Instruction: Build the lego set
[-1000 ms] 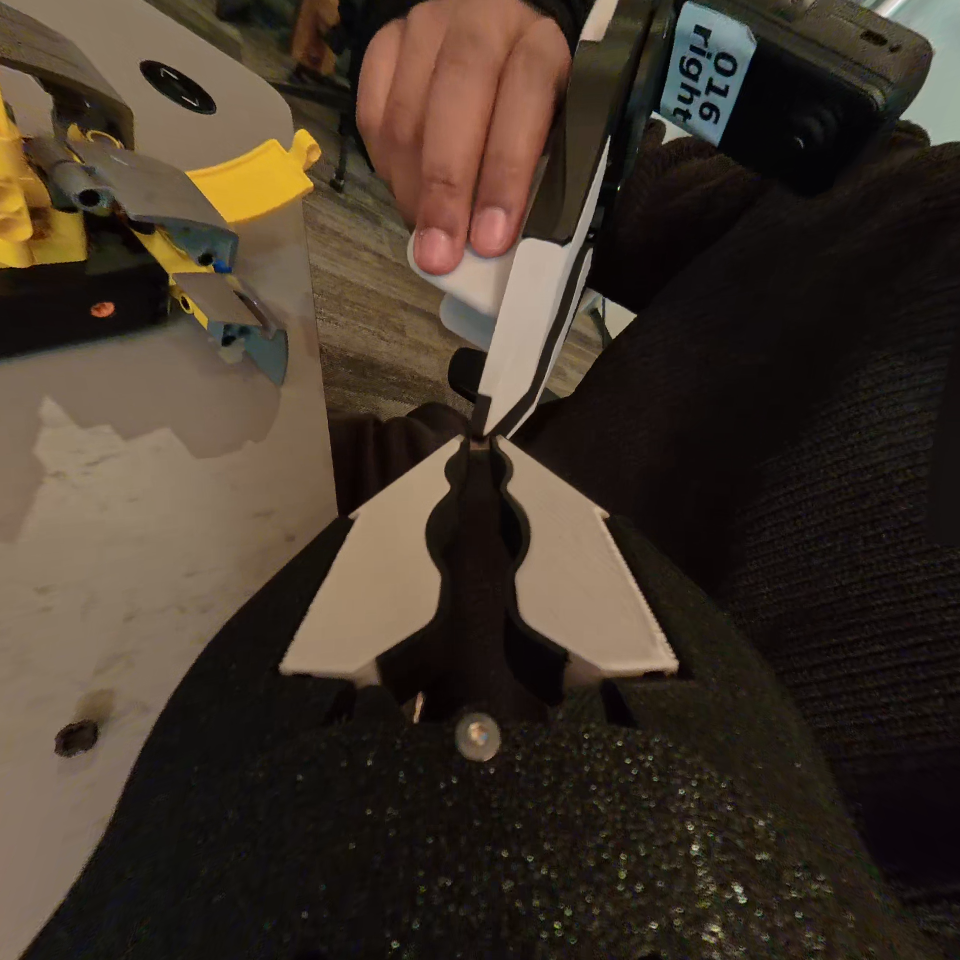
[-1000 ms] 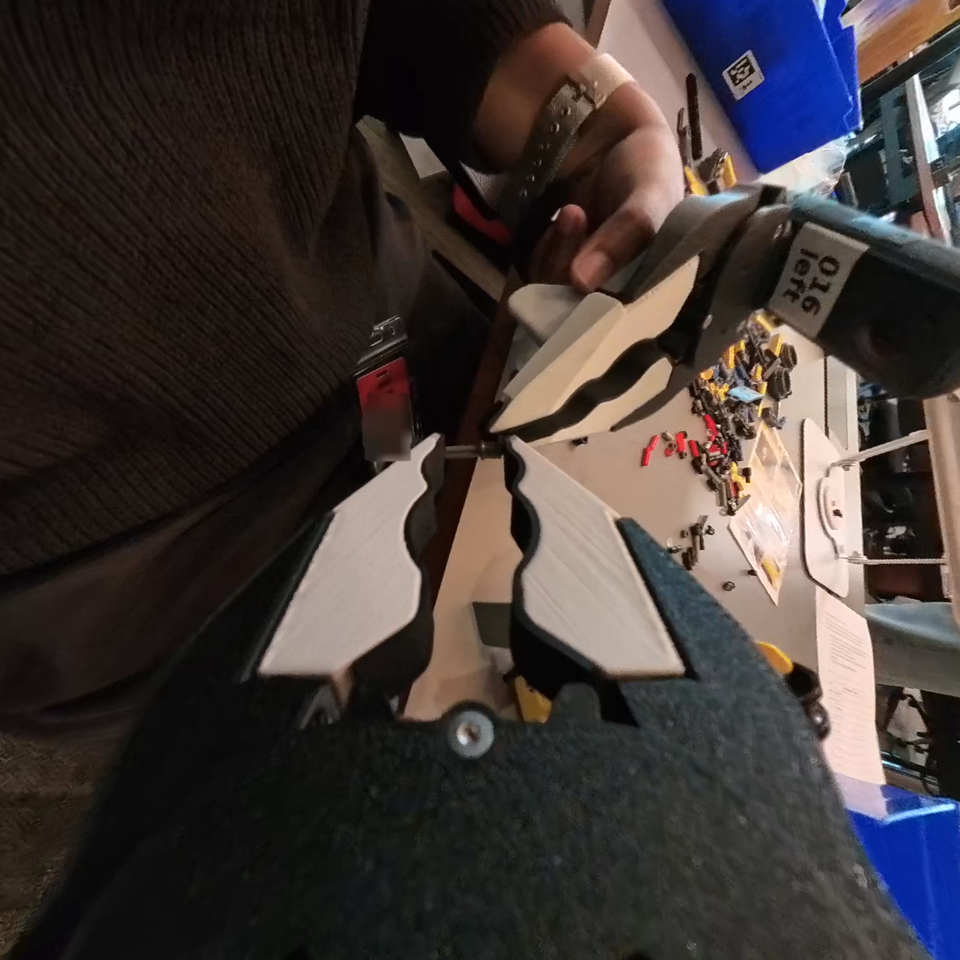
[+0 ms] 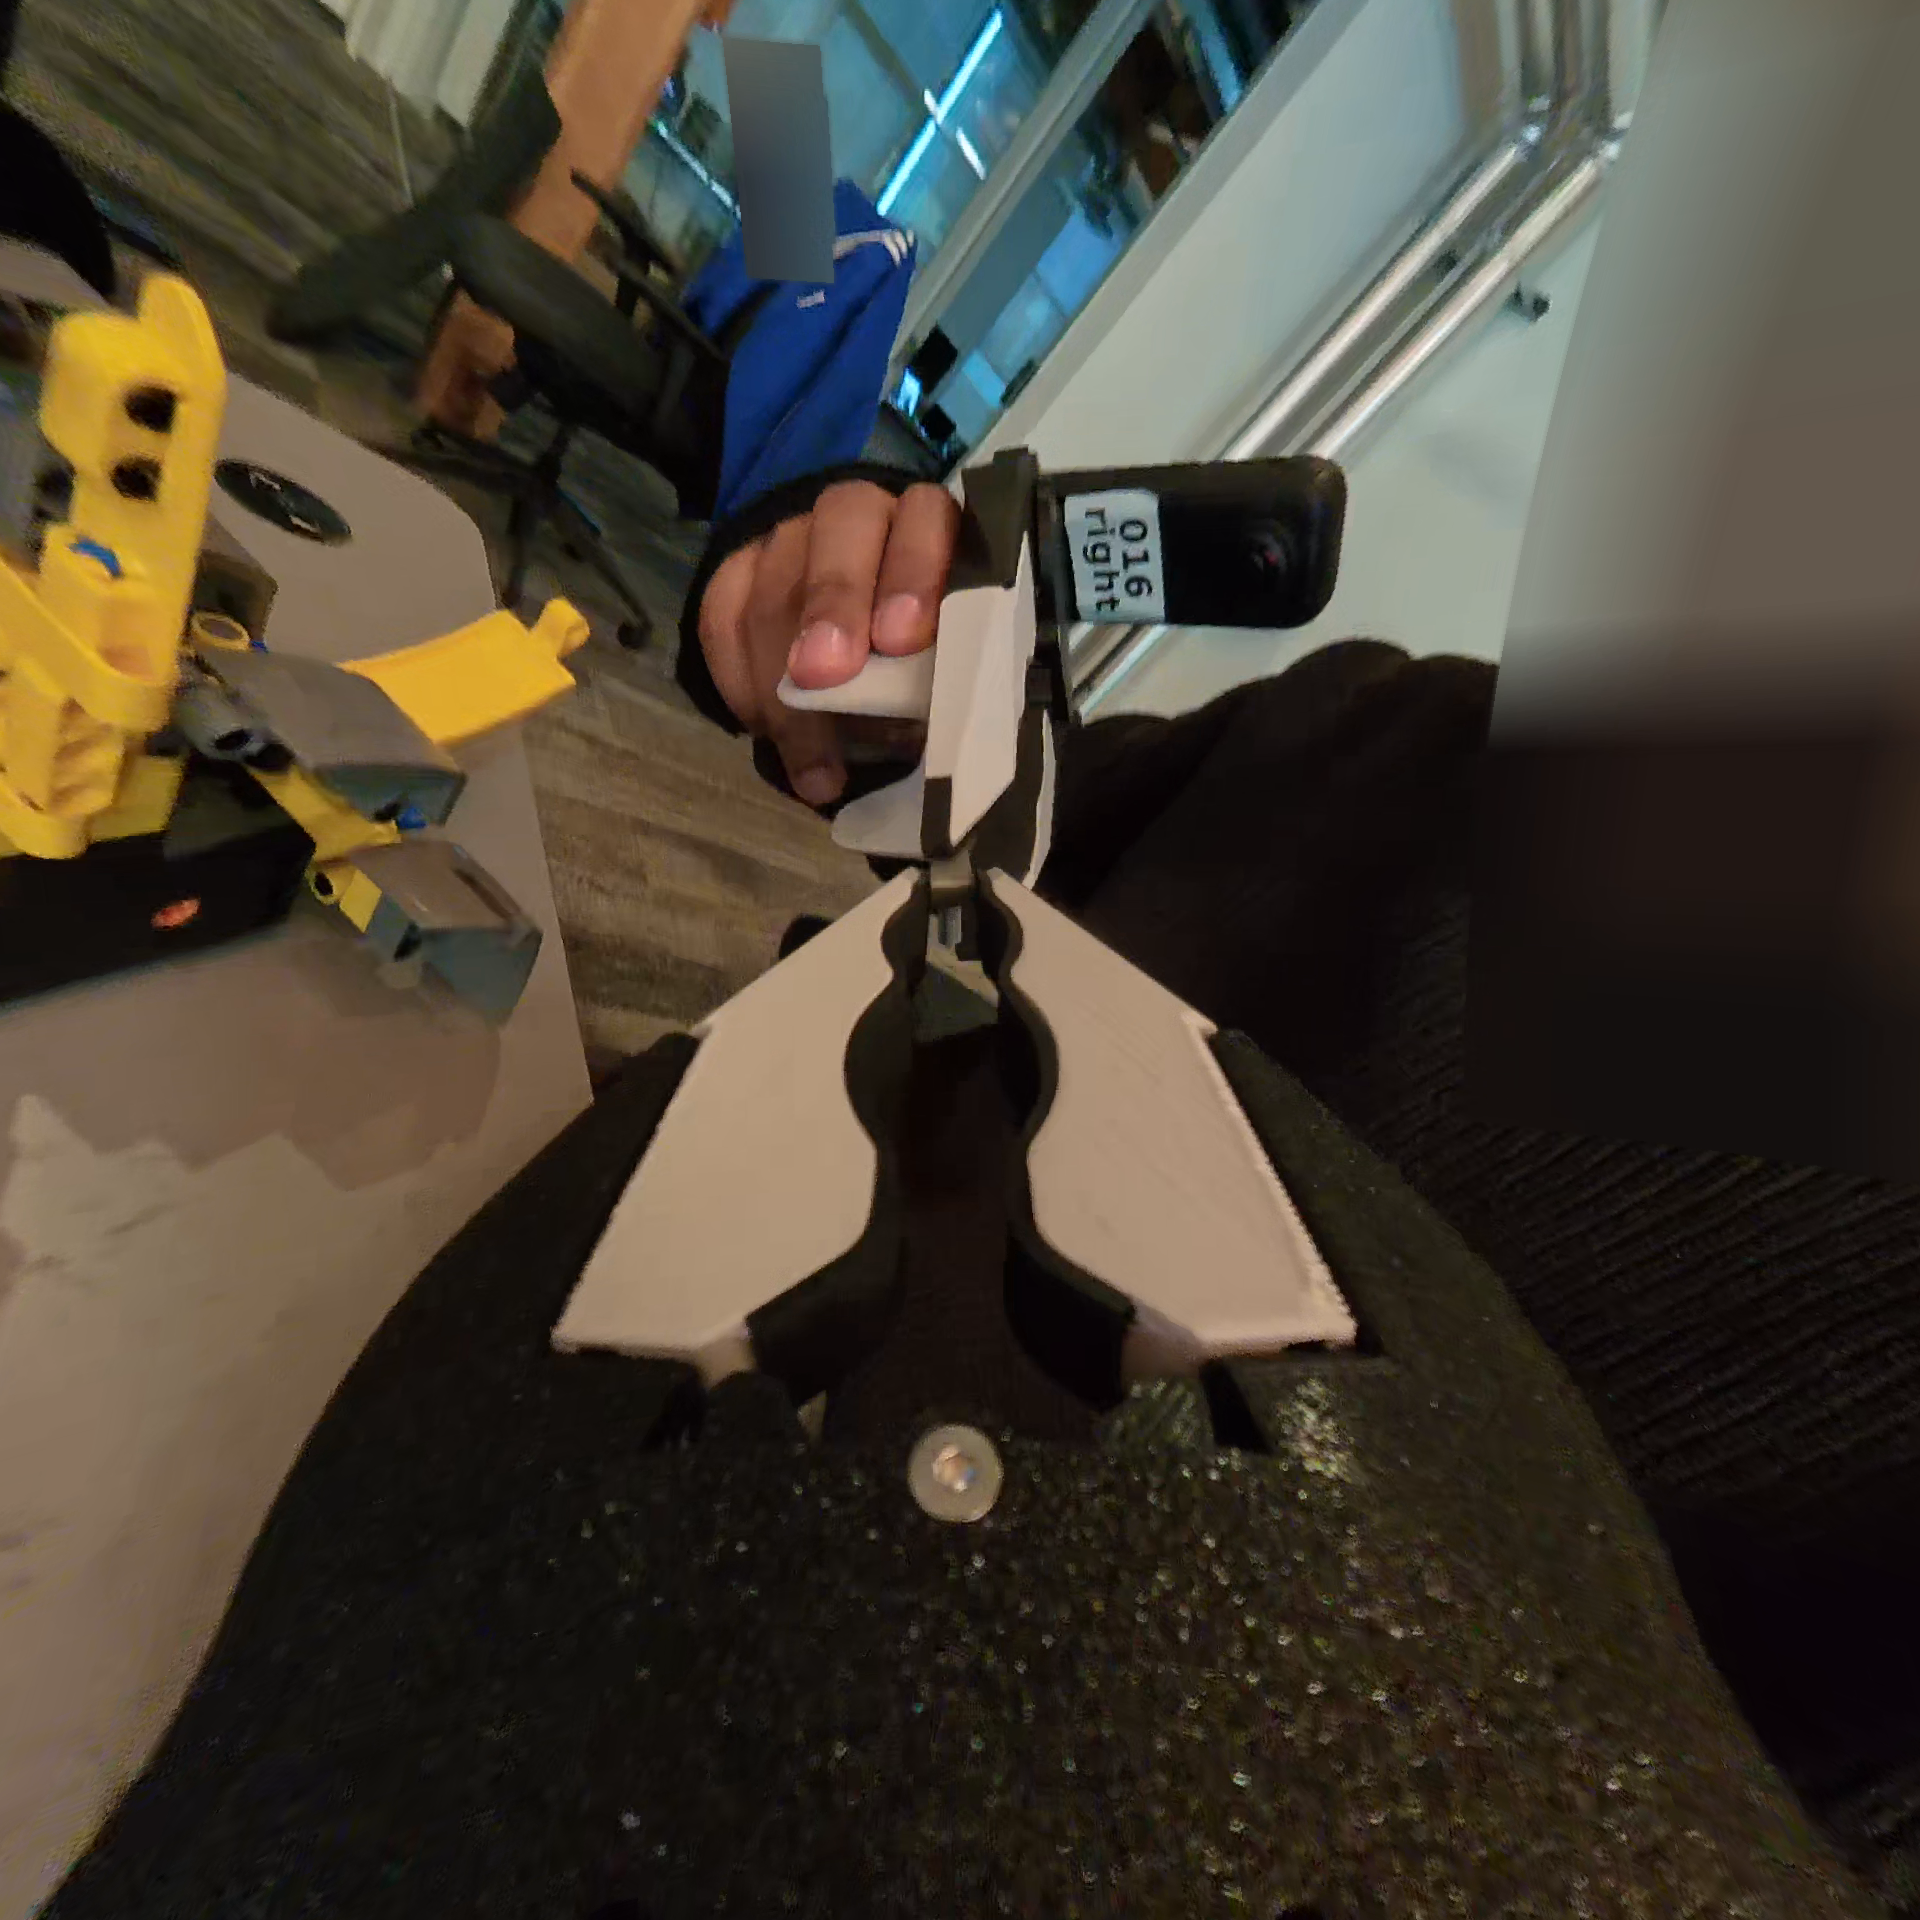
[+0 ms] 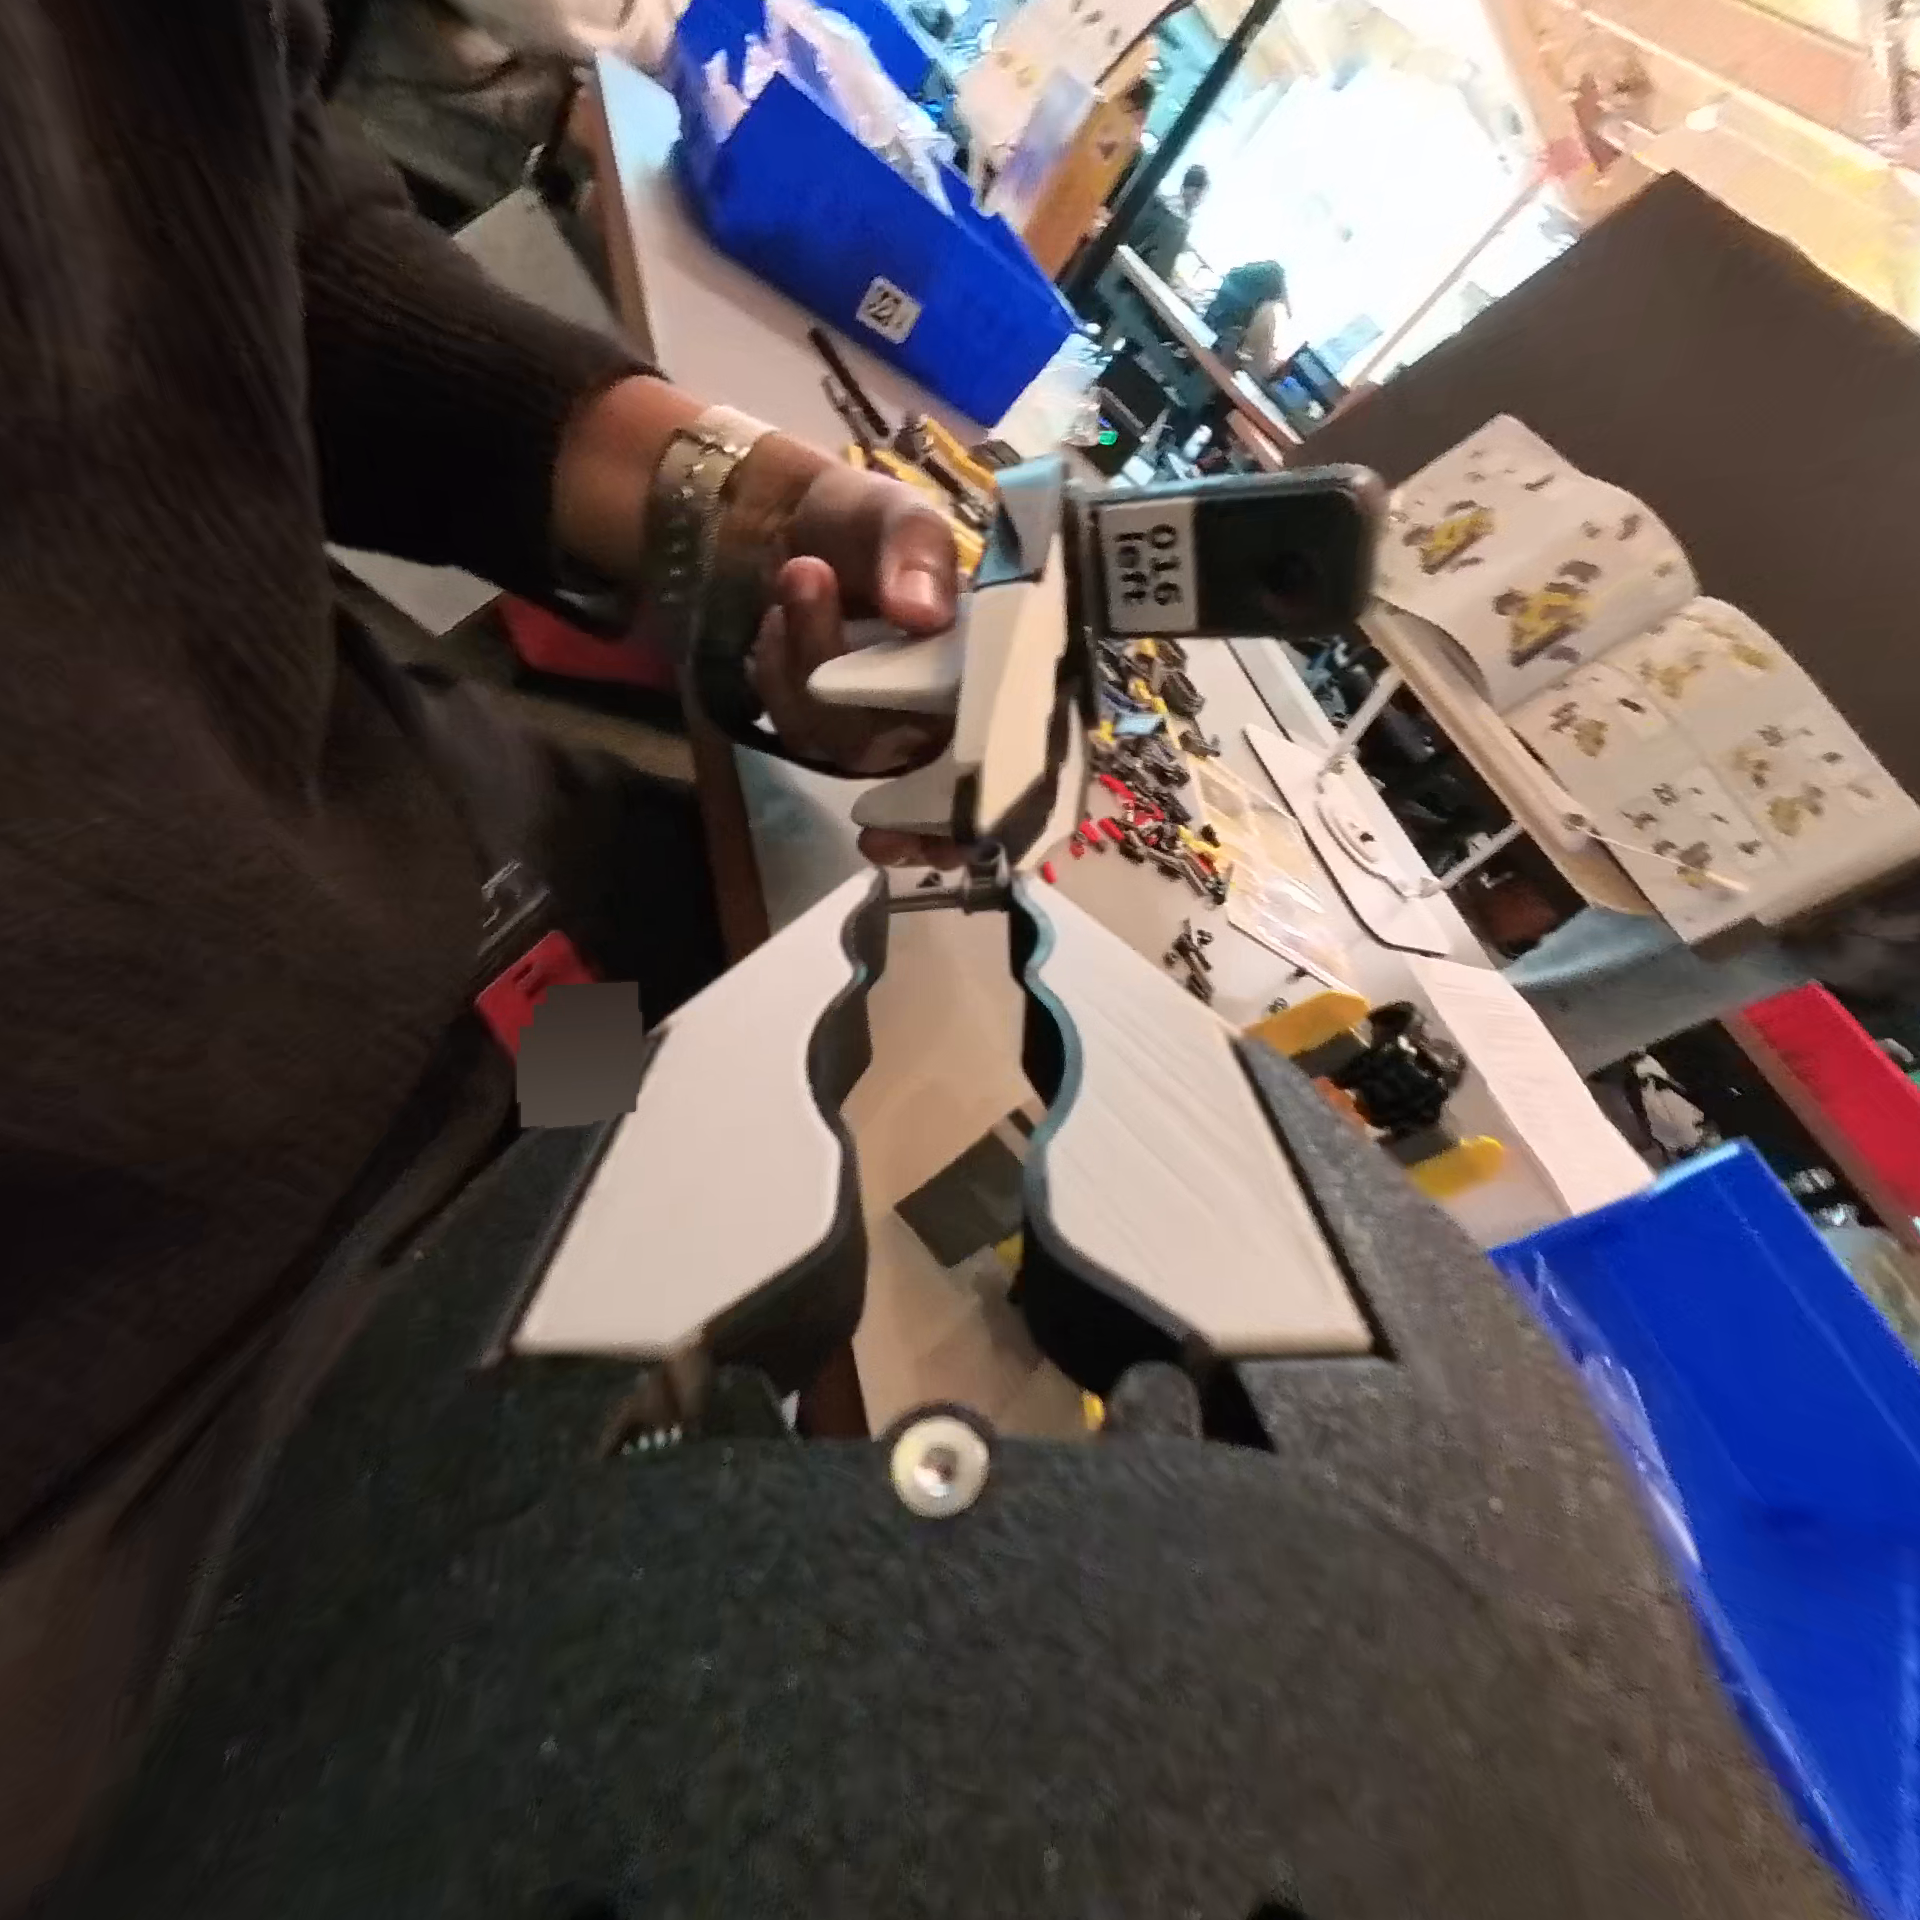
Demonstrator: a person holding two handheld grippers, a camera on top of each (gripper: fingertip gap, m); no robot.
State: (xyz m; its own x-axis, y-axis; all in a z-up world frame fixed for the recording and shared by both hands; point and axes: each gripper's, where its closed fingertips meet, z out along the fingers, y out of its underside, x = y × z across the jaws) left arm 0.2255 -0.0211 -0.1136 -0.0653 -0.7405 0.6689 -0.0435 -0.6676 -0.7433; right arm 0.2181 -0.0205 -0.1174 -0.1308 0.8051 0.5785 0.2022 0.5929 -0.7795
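Above the smooth pale table [image 3: 260, 1195], both ridged white hand-held grippers pinch one small grey pin [image 3: 948, 902].

Both units have tilted upward since the last frame: behind the fingers the lap and floor have given way to chairs and windows.

The right gripper [image 4: 945, 896] has drawn back from the left gripper [image 3: 948, 899], so it now stands past the left fingertips rather than crowding them.

A small grey plastic piece [image 3: 943, 909] now shows between the left fingers.

The yellow and grey brick-built model [image 3: 104, 644] now sits larger to the left of the fingers.
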